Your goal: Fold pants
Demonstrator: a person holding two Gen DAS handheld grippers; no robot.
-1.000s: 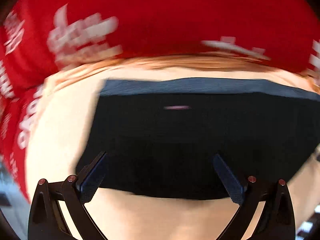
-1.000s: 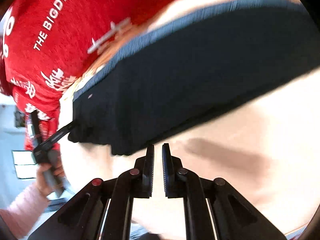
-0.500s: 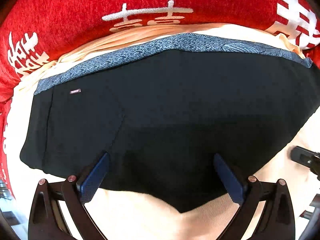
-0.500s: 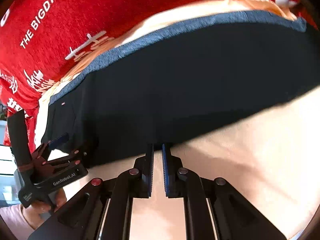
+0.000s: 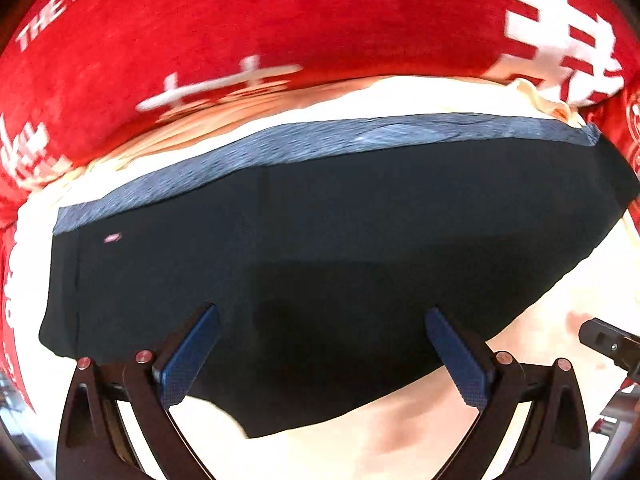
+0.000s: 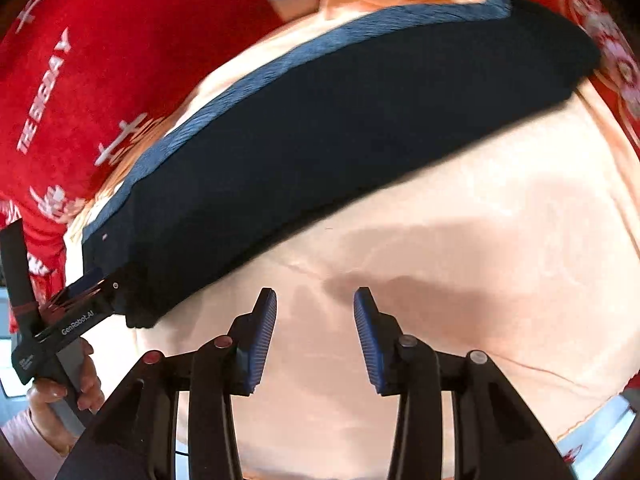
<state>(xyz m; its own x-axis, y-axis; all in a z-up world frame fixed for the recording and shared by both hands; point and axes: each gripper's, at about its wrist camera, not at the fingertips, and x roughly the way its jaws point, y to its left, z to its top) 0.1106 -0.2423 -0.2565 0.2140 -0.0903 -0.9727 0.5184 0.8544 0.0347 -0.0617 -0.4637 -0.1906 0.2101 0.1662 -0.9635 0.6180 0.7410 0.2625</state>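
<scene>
So left gripper (image 5: pixel 320 356) is spread wide over the black pants (image 5: pixel 340 260), nothing clamped; right gripper (image 6: pixel 315 340) is opening w/ nothing between, over the peach sheet (image 6: pixel 460 280). Bottom layer could get missed, or sheet grabbed too.

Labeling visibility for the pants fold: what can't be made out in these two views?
- Black pants: folds and layer count lost in the dark fabric, both views.
- Small tag: too small and blurred, left wrist view.
- Left tongs: tips hidden against the pants, right wrist view.
- Red cloth: print cut off by the edges.
</scene>
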